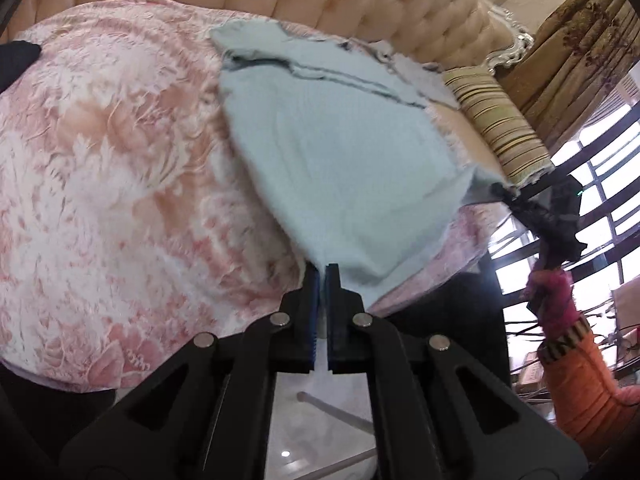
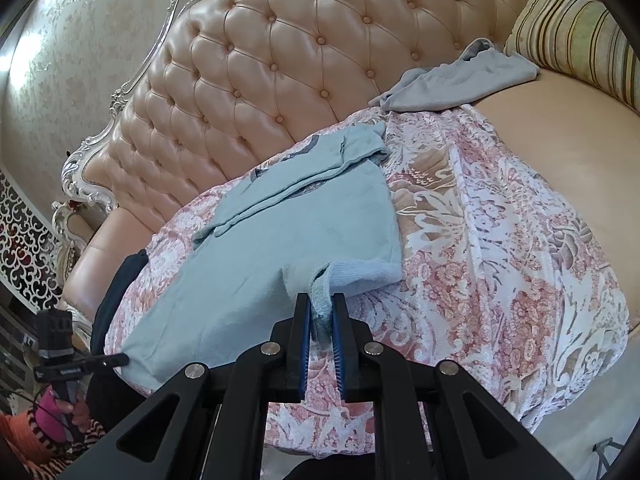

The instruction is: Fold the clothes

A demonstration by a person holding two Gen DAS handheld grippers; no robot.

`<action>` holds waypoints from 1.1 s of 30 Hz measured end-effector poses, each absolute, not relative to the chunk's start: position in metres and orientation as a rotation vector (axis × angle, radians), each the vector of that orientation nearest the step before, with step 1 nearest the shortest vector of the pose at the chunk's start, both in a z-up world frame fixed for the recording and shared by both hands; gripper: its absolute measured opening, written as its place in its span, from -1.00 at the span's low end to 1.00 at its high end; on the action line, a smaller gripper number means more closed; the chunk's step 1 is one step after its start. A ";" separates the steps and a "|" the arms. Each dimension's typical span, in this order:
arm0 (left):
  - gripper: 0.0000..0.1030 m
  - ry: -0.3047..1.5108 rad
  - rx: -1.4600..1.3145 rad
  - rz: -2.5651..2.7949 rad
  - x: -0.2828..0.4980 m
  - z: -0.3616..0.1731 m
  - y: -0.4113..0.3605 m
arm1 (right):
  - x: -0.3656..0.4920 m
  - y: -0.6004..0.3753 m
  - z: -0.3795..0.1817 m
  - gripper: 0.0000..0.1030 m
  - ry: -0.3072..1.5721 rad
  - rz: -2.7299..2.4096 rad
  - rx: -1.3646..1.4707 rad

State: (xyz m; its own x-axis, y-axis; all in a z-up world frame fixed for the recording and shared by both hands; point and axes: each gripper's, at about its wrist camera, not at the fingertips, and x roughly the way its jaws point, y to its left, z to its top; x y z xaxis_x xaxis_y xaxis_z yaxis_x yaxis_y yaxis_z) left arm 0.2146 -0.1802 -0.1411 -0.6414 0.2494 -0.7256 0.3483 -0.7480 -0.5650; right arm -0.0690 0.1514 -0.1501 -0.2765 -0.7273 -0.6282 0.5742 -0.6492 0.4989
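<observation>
A: How far along does the folding look?

B: Barely begun, by the look of it. The pale blue sweater (image 2: pixel 280 240) lies mostly flat on the pink floral bedspread (image 2: pixel 500 260), its sleeves already laid across the chest near the tufted headboard (image 2: pixel 280 80). Both bottom corners are pinched: the left gripper (image 1: pixel 323 276) has its jaws nearly together on the hem, and the right gripper (image 2: pixel 322 312) is clamped narrowly on a bunched bit of ribbed hem. The bottom-to-top fold is still to come.

A: Anything else waiting?

B: A grey garment (image 2: pixel 460 84) sits unfolded near the striped pillow (image 2: pixel 580 40), and something dark (image 2: pixel 120 280) lies at the bedspread's far edge.

A: Any readable writing?

B: None. The other gripper's body carries small white lettering in the right wrist view, too small to read.
</observation>
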 end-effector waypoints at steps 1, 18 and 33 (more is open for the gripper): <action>-0.93 1.136 1.291 -2.569 0.213 -0.142 -0.184 | -0.069 0.151 -0.150 -0.76 -0.224 -1.998 1.105; -0.94 1.481 0.921 -2.542 0.137 -0.117 -0.293 | -0.139 0.119 -0.102 -0.76 -0.341 -2.013 0.989; -0.94 1.509 0.860 -2.442 0.033 -0.120 -0.401 | -0.266 0.018 -0.089 -0.76 -0.371 -2.062 1.070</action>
